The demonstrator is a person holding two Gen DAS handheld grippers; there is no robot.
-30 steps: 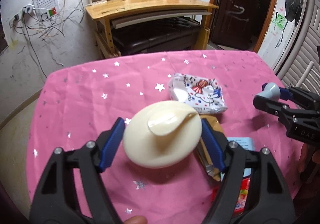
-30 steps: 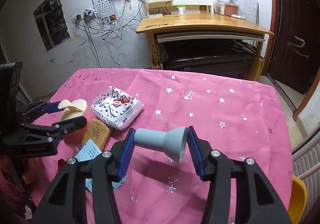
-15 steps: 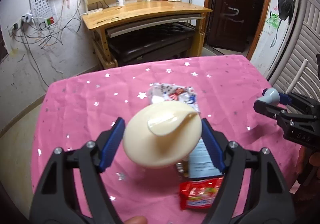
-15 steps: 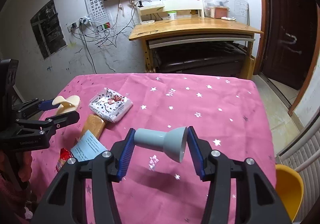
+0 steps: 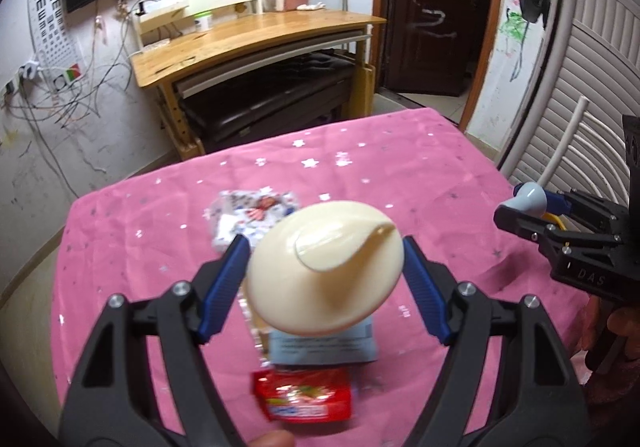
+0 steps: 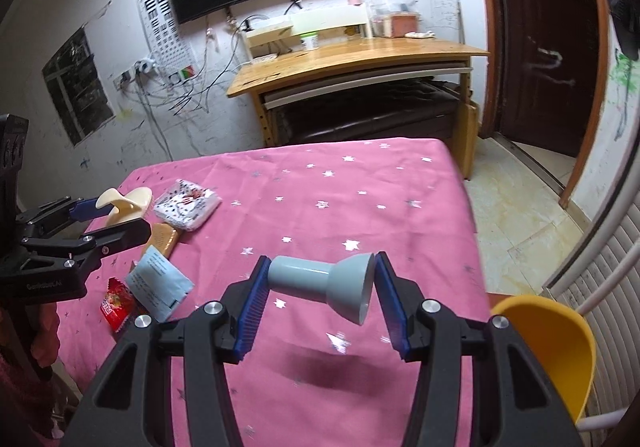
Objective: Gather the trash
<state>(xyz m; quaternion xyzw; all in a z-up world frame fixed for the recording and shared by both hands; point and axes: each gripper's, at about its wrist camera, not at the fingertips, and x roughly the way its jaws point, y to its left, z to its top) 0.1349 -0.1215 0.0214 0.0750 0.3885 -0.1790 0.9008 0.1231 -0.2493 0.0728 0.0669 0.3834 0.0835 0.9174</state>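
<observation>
L gripper point(image 5: 324, 267): jaws clamped on cream round plastic disc w/ curled hook point(image 5: 324, 267). R gripper point(image 6: 318, 291): jaws clamped on grey-blue plastic funnel-shaped piece point(image 6: 320, 285).

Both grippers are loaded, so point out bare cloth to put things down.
Bare pink tablecloth spans the middle and the right side toward the door, and the far edge beyond the tissue pack. Crowded: the left edge, with biscuit bar, blue sachet and red wrapper.
</observation>
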